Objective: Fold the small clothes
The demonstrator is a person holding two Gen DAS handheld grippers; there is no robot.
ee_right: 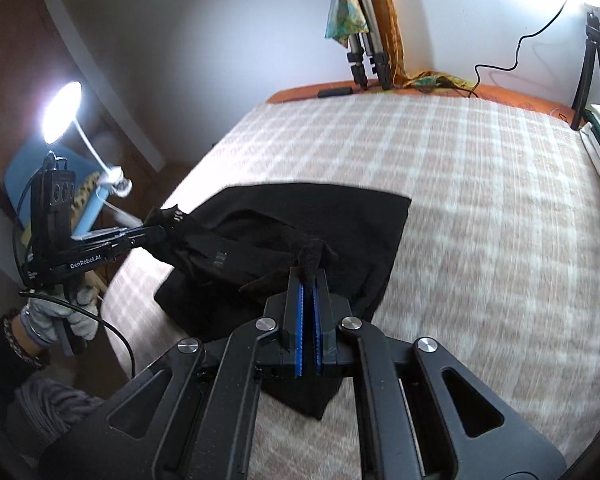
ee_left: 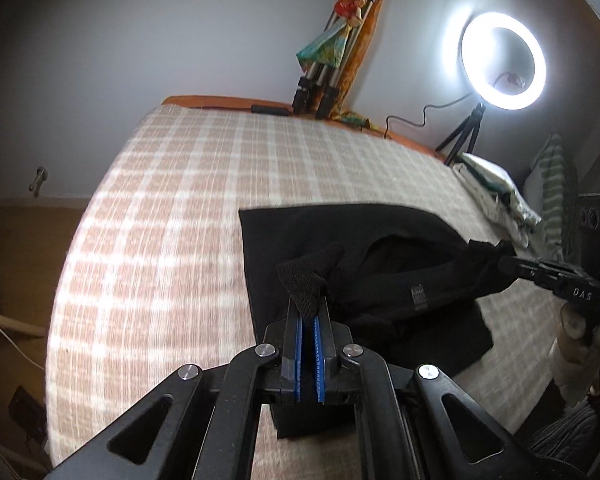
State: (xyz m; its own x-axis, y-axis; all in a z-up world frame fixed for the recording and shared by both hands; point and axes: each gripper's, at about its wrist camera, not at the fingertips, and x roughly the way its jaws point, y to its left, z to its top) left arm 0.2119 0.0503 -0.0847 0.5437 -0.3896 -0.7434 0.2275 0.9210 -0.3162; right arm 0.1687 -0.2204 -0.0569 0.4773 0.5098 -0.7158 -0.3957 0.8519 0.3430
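Note:
A black garment [ee_left: 380, 264] lies on the checked bed cover [ee_left: 172, 208], partly lifted at its near edge. My left gripper [ee_left: 309, 304] is shut on a corner of the black garment. My right gripper [ee_right: 309, 276] is shut on another corner of the garment [ee_right: 300, 232] and also shows at the right of the left wrist view [ee_left: 504, 260], pinching cloth. The left gripper shows at the left of the right wrist view [ee_right: 160, 232], holding the garment's edge up above the bed.
A lit ring light [ee_left: 503, 60] on a small tripod stands at the bed's far right. A folded tripod with cloth [ee_left: 332, 52] leans on the wall. Folded clothes [ee_left: 496, 188] lie at the right edge. A desk lamp [ee_right: 60, 112] shines at the left.

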